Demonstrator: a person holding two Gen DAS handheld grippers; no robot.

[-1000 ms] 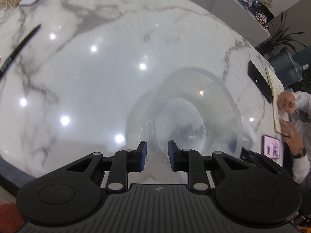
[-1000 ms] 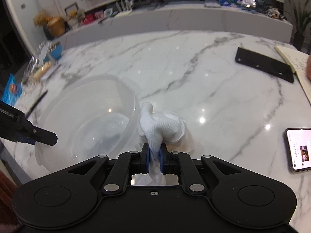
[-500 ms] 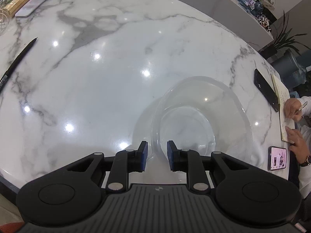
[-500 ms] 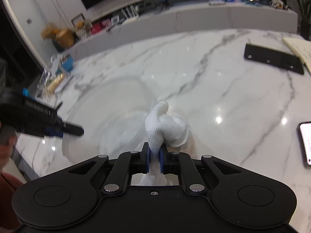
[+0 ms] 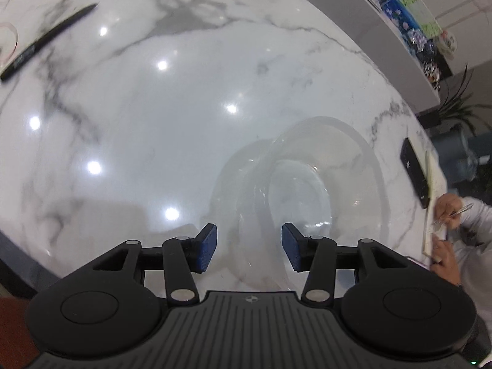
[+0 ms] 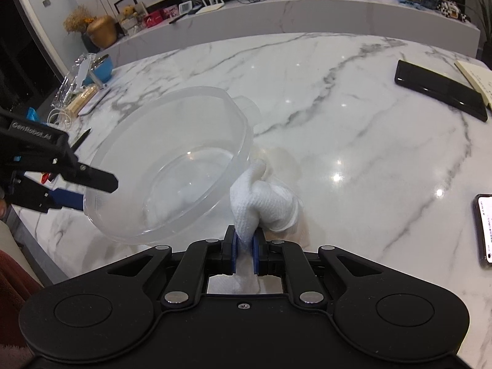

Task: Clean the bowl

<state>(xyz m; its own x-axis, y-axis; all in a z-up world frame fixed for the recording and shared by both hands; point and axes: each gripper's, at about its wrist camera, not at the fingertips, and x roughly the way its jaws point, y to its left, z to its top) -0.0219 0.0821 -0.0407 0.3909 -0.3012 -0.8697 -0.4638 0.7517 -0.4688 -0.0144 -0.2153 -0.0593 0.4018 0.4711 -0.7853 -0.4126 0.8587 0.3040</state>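
Observation:
A clear plastic bowl [image 6: 172,166] stands on the white marble table [image 6: 338,117]; it also shows in the left wrist view [image 5: 307,190]. My left gripper [image 5: 249,246] is open, its fingers straddling the bowl's near rim without closing on it; it shows in the right wrist view [image 6: 92,190] at the bowl's left edge. My right gripper [image 6: 244,246] is shut on a bunched white cloth [image 6: 264,200], just right of the bowl, outside its rim.
A black pen [image 5: 46,43] lies far left. A black case [image 6: 439,92], a notebook [image 6: 476,77] and a phone [image 6: 486,227] lie to the right. A person's hands [image 5: 446,215] write there. Clutter [image 6: 80,89] sits at the far left edge.
My left gripper has opened wider around the bowl's rim. The right gripper with the cloth has stayed beside the bowl.

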